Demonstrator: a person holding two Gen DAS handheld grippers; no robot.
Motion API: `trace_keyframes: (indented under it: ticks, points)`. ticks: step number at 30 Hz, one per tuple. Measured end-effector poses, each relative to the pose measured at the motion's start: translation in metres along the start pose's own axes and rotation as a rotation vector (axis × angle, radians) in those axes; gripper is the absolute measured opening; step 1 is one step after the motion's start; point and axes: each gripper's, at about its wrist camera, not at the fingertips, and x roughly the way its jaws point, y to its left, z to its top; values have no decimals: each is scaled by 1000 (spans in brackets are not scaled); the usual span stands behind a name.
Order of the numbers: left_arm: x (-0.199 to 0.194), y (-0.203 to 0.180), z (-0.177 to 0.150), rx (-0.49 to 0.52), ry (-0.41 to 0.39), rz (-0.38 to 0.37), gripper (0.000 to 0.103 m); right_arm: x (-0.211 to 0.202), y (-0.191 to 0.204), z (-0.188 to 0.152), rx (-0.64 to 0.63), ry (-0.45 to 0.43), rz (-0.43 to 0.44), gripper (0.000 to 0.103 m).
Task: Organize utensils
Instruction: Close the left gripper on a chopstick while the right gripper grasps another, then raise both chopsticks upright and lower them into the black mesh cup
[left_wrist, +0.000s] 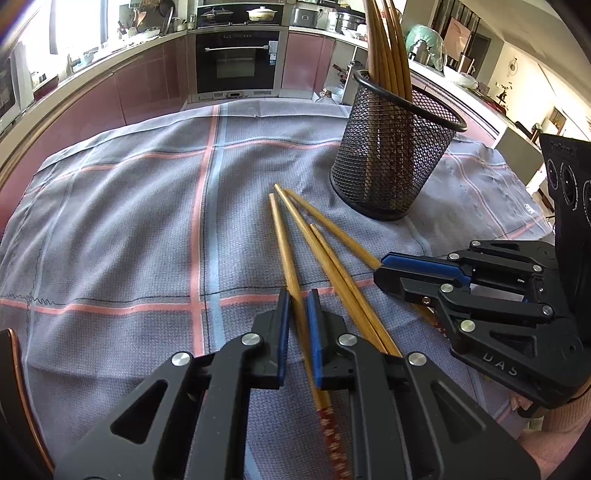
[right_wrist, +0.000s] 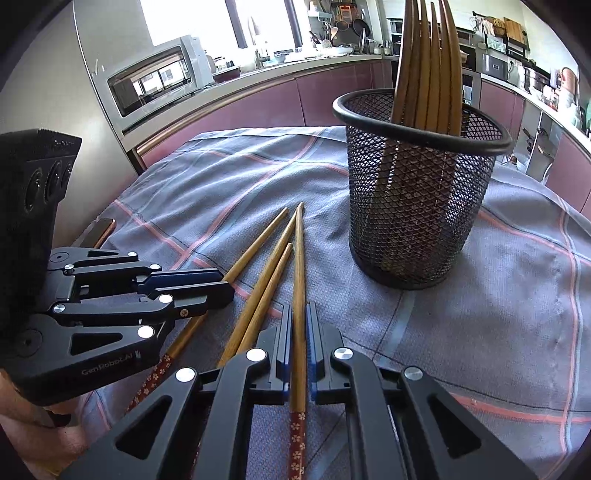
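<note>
Several wooden chopsticks with red patterned ends lie fanned on the checked cloth (left_wrist: 110, 229). A black mesh holder (left_wrist: 391, 155) stands behind them with several chopsticks upright in it; it also shows in the right wrist view (right_wrist: 417, 206). My left gripper (left_wrist: 298, 295) has its jaws close around the leftmost chopstick (left_wrist: 284, 243), still lying on the cloth. My right gripper (right_wrist: 298, 310) has its jaws close around the rightmost chopstick (right_wrist: 298, 258). Each gripper shows in the other's view: the right gripper (left_wrist: 384, 269) and the left gripper (right_wrist: 225, 286).
The table's cloth (right_wrist: 498, 314) stretches around the holder. A phone-like object (right_wrist: 99, 230) lies at the left table edge. Kitchen counters, an oven (left_wrist: 238, 61) and a microwave (right_wrist: 155, 79) stand behind.
</note>
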Motion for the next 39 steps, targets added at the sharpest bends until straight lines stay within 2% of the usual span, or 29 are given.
trace_keyframes:
  ticks: [14, 24, 39]
  points:
    - [-18, 7, 0, -40, -30, -54, 8, -23, -5, -1, 28, -51, 80, 6]
    - [-47, 8, 4, -54, -83, -145, 8, -48, -5, 0, 25, -116, 130, 6]
    - [-97, 2, 14, -38, -189, -224, 7, -86, -10, 8, 30, -235, 127, 6]
